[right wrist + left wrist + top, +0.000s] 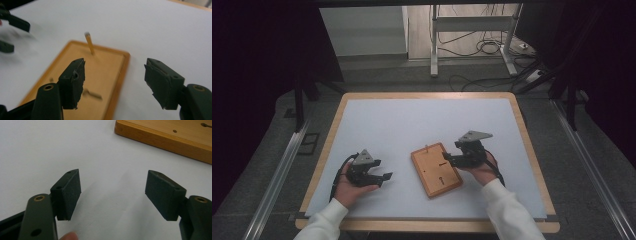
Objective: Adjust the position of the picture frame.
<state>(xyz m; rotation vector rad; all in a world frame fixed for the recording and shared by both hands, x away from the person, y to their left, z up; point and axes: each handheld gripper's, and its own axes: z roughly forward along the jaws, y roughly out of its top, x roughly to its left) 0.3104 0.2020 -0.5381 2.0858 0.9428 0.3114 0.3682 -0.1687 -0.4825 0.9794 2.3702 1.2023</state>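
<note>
wooden board (436, 169) partly cut off and blurred in both gripper views; left gripper (384, 176) and right gripper (446, 159) both spread, empty, over white table sheet (412, 125)

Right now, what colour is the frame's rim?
Orange-brown wood on the wooden frame, clearest in the right gripper view.

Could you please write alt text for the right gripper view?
The right hand-held gripper hovers open over a shallow wooden tray on a white table, a thin wooden peg rising from the tray. The left hand-held gripper sits blurred at far left.
</note>
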